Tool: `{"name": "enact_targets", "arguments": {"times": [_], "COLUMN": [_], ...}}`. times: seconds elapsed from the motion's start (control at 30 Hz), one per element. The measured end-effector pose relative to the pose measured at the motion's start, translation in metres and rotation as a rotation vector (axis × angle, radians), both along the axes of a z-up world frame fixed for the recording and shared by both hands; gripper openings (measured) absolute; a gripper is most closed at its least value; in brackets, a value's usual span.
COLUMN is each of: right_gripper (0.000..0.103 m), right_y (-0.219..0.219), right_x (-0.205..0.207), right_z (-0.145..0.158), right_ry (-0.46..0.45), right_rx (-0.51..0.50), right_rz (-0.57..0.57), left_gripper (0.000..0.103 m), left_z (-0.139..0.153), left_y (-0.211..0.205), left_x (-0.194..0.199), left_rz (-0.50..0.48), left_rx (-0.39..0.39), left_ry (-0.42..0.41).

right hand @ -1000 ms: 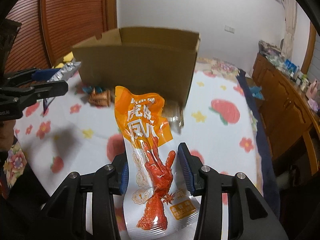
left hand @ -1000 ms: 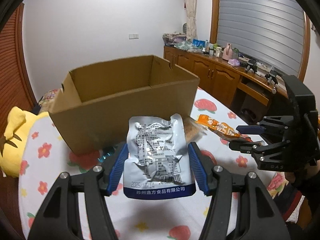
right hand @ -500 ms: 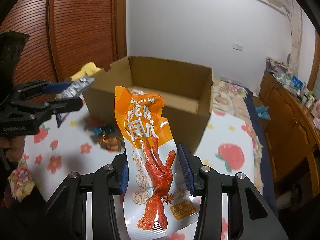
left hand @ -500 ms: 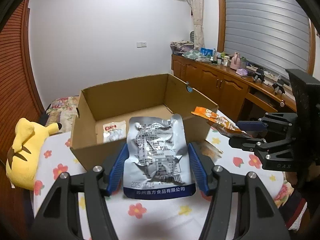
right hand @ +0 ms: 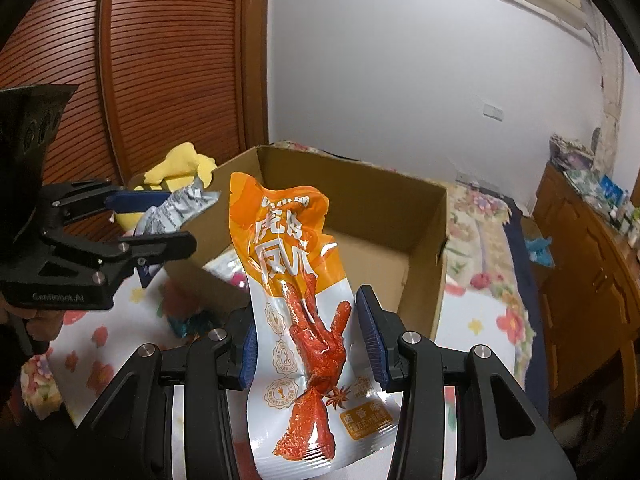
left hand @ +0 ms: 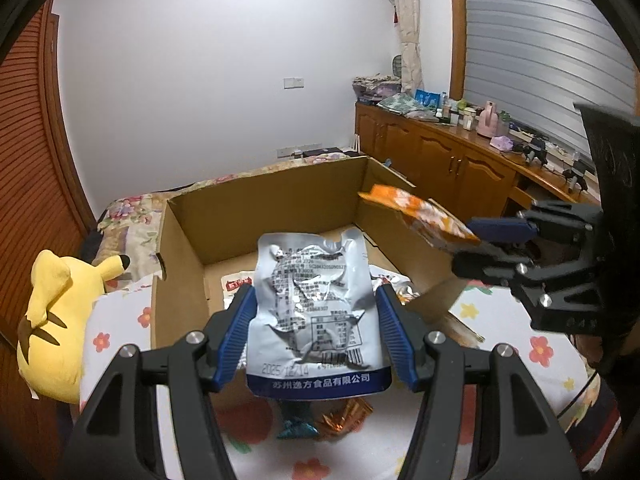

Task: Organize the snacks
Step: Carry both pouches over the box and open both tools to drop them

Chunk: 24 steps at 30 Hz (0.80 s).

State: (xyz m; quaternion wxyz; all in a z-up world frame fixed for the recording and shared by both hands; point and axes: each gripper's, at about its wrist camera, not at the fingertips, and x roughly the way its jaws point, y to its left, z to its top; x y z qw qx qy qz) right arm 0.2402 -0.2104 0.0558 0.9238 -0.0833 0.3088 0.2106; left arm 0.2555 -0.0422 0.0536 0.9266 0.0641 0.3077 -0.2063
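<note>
My left gripper (left hand: 316, 320) is shut on a silver foil snack pouch (left hand: 314, 312) and holds it above the near wall of an open cardboard box (left hand: 180, 248). My right gripper (right hand: 310, 340) is shut on an orange chicken-foot snack packet (right hand: 298, 280) and holds it over the box (right hand: 424, 240) from the right side. In the left wrist view the right gripper (left hand: 492, 236) and its orange packet (left hand: 420, 216) hang over the box's right wall. A few snack packets (left hand: 238, 282) lie on the box floor.
Small wrapped candies (left hand: 324, 424) lie on the flower-print tablecloth (left hand: 540, 348) in front of the box. A yellow plush toy (left hand: 56, 320) sits left of the box. A wooden sideboard (left hand: 452, 160) with clutter stands at the right wall.
Both grippers have risen and moved toward the box with their packets. The box's inside and the packets on its floor now show.
</note>
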Motion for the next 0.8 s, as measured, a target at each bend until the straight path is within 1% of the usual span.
{"name": "enact_targets", "arguments": {"times": [0.17,0.37,0.57,0.8], "right_gripper": [0.044,0.044,0.044,0.046], "right_y": [0.008,0.015,0.021,0.025], "right_x": [0.032,0.063,0.081,0.092], "right_z": [0.003,-0.003,-0.015,-0.021], "right_ry": [0.000,0.027,0.062,0.072], "right_rx": [-0.007,0.008,0.001,-0.032], "right_rz": [0.015,0.027,0.036,0.045], "left_gripper": [0.061,0.061,0.061,0.061], "left_z": [-0.002,-0.002,0.000,-0.005], "left_y": [-0.001,0.001,0.002,0.006], "left_x": [0.014,0.025,0.036,0.051], "left_rz": [-0.001,0.005,0.015,0.028], "left_rx": [0.012,0.022,0.039,0.052], "left_ry": [0.002,0.003,0.005,0.026]}}
